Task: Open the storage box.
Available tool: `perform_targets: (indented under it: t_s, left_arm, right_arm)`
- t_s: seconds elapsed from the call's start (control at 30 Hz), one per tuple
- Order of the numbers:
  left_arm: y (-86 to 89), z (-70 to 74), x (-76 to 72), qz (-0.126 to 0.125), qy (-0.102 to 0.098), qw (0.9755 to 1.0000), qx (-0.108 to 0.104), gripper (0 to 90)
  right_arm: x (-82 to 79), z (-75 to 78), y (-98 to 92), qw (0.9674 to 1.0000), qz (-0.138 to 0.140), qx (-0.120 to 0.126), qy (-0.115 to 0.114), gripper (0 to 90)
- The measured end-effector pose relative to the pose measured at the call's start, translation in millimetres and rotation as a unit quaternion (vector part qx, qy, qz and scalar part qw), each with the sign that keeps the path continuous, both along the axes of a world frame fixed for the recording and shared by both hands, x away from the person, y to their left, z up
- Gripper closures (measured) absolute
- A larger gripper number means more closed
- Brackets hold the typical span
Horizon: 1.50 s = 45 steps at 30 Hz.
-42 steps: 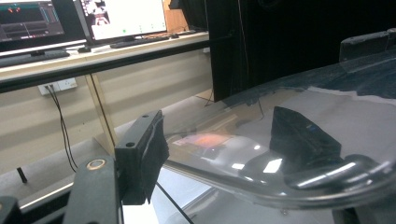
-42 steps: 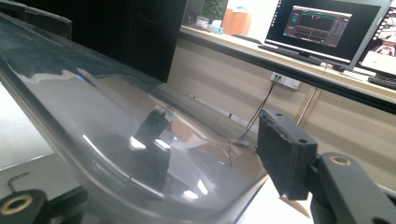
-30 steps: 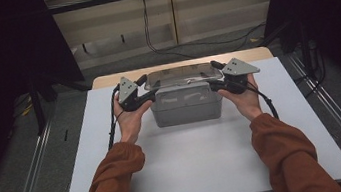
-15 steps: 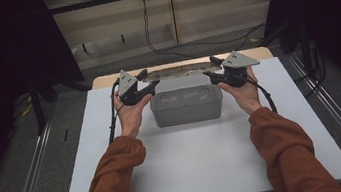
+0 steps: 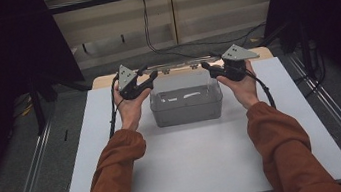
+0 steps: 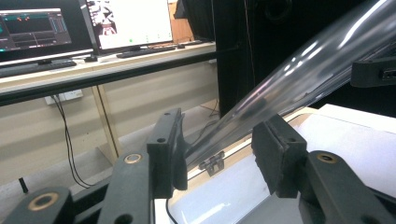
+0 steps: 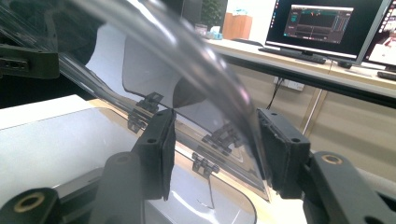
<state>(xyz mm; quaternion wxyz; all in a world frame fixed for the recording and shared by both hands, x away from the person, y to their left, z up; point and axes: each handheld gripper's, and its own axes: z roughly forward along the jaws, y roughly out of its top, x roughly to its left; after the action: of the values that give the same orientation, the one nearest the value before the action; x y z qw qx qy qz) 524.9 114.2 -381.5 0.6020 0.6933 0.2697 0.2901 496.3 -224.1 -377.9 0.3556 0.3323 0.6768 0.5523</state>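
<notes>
High view: clear plastic storage box (image 5: 186, 105) on the white table (image 5: 204, 172), its hinged transparent lid (image 5: 180, 69) raised at the far edge. Left gripper (image 5: 152, 77) at the lid's left end, right gripper (image 5: 207, 69) at its right end.

Left gripper view: lid rim (image 6: 261, 105) runs between the jaws, which have just been closing; a gap shows beside the rim, and pad contact cannot be told.

Right gripper view: lid edge (image 7: 205, 70) passes between the part-open jaws, lying against the right-hand jaw, clear of the other. Hinges (image 7: 205, 164) just beyond the jaws.
</notes>
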Motion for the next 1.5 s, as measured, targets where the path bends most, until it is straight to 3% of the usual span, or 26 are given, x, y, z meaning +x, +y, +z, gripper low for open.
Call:
perform_targets:
  t_s: [0.03,0.33,0.57,0.67,0.77,1.1,1.2,1.33,1.5]
  left_arm:
    - [0.1,0.6,1.1,-0.003,0.000,1.0000,0.008,54.0]
    - [-2.5,-3.0,10.7,0.006,0.002,1.0000,0.004,55.0]
    - [-5.4,-3.6,17.6,0.011,0.011,0.9998,0.014,54.8]
    - [-7.6,-2.5,18.0,0.009,0.004,0.9998,0.015,53.3]
    - [-7.6,-2.8,20.4,0.011,0.005,0.9999,0.007,53.7]
    - [-6.9,-3.2,31.5,0.021,0.012,0.9996,0.013,58.2]
    - [-6.2,-5.1,35.2,0.023,0.015,0.9996,0.004,60.2]
    - [-5.7,-7.8,38.4,0.023,0.017,0.9995,0.010,61.0]
    - [-7.1,-8.5,42.0,0.025,0.019,0.9995,0.006,60.6]
  right_arm:
    - [1.1,-0.4,0.3,1.0000,-0.002,0.000,0.000,49.6]
    - [10.7,0.5,0.5,1.0000,-0.007,-0.002,0.004,49.4]
    - [18.2,-0.2,1.7,0.9999,-0.007,-0.002,0.008,48.7]
    - [21.0,-1.5,1.3,1.0000,-0.006,0.001,0.008,48.0]
    - [24.2,-2.6,0.3,0.9999,-0.006,0.002,0.013,49.4]
    - [35.3,0.4,0.9,0.9997,-0.013,0.009,0.016,49.5]
    - [38.4,1.0,0.7,0.9997,-0.015,0.008,0.014,49.8]
    - [42.2,1.8,1.5,0.9998,-0.018,-0.004,0.012,49.6]
    - [46.3,-0.9,1.7,0.9997,-0.023,0.006,0.005,49.4]
